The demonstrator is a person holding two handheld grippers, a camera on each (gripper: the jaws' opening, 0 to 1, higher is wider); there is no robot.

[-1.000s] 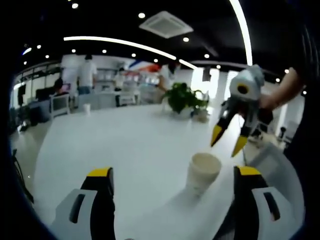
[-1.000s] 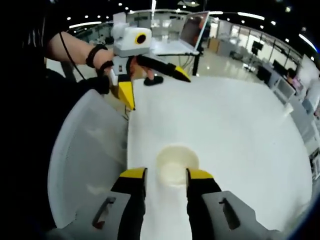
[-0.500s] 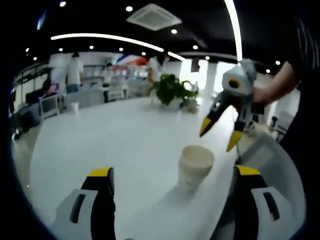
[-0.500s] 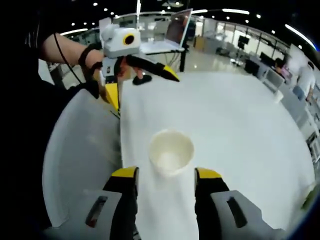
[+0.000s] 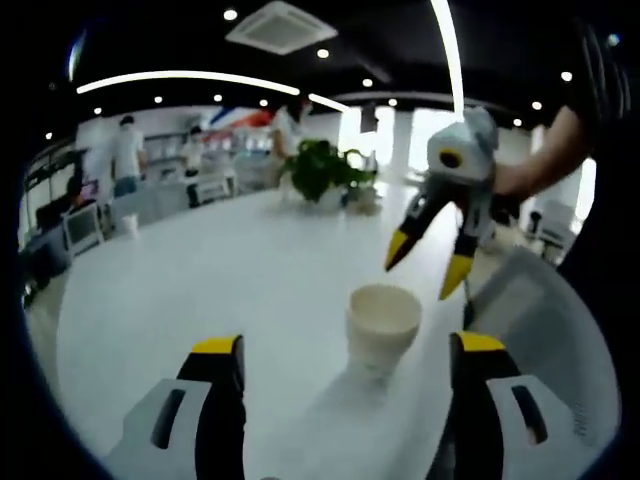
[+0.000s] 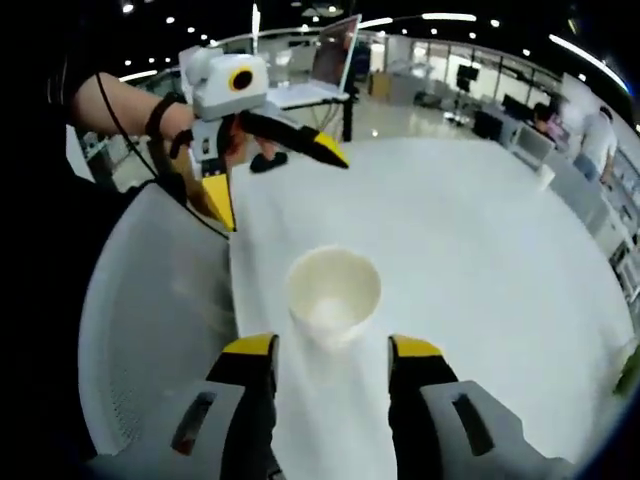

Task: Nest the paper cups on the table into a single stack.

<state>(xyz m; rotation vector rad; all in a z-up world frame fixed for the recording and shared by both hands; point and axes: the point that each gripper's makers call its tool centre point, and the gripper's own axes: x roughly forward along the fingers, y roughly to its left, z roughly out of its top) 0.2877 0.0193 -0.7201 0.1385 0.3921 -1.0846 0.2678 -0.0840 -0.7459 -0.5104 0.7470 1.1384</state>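
Here, the broad white table (image 5: 200,290) runs far toward a potted plant (image 5: 322,172) and a small distant cup (image 6: 544,176), with a mesh chair (image 6: 150,330) at its near edge. On it, close to that edge, one paper cup (image 6: 333,293) stands upright, just ahead of my right gripper (image 6: 330,352), whose jaws are spread wide with nothing between them. My left gripper (image 5: 340,350) is likewise wide apart and empty, the cup ahead between its jaws.

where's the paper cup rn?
The paper cup stands upright on the white table near its edge, just beyond the open right gripper; in the left gripper view it sits right of centre.
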